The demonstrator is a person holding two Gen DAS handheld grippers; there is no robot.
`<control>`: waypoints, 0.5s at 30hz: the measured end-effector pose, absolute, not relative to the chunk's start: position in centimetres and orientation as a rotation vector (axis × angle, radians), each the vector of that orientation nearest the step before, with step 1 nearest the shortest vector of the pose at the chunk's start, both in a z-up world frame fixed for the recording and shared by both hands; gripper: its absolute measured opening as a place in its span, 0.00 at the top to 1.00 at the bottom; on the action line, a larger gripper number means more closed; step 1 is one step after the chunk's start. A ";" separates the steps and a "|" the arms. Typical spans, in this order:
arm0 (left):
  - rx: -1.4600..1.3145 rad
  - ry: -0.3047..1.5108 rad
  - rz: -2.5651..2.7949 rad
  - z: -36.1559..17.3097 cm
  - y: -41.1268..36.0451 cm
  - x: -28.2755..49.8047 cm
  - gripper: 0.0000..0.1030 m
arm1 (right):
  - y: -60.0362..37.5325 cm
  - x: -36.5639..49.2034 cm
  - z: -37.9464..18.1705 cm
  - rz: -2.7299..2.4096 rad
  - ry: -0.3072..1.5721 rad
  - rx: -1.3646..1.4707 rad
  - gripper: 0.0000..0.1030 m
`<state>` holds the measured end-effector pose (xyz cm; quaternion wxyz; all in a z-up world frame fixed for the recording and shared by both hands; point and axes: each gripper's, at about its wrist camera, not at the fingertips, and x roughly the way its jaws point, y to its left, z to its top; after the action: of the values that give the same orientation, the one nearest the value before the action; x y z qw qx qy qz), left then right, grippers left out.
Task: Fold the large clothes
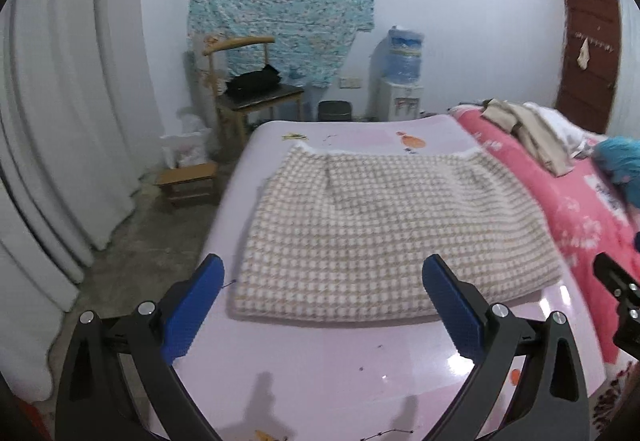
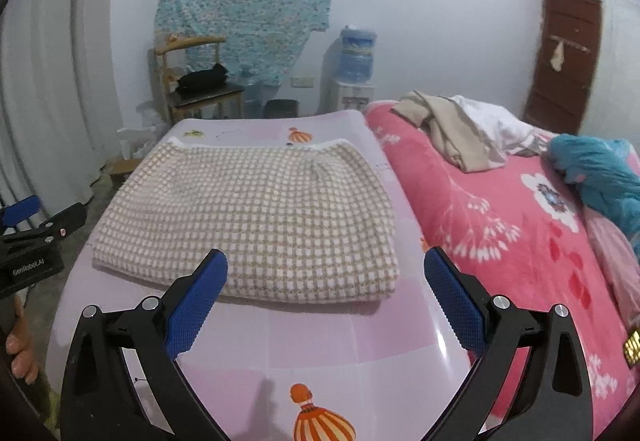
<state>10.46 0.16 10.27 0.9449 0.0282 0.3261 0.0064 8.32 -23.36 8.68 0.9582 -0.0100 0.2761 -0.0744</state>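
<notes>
The checked garment is lying folded on the pink surface, its long axis running across both views, just ahead of the wide-open, empty left gripper and right gripper; both are hovering near its front edge, neither clearly closer.

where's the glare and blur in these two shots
Left wrist view: glare streak on the glossy pink table cover, checked folded garment slightly soft, walls bowed by fisheye. Right wrist view: glare beside the right gripper, the door blurred at the edge.
</notes>
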 end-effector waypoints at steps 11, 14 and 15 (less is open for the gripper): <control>0.003 0.822 0.037 7.9 -0.3 10.9 0.05 | -22.1 9.1 7.3 -0.106 0.646 0.027 0.08; 0.016 0.852 0.054 7.4 -0.5 11.3 0.05 | -22.4 9.9 6.6 -0.085 0.694 0.074 0.08; 0.020 0.862 0.061 7.3 -0.5 11.4 0.05 | -22.3 10.1 6.4 -0.083 0.703 0.080 0.08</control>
<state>11.43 -0.49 7.26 0.9080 0.0097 0.4178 0.0294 10.07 -22.34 6.43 0.9373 0.0393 0.3440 -0.0406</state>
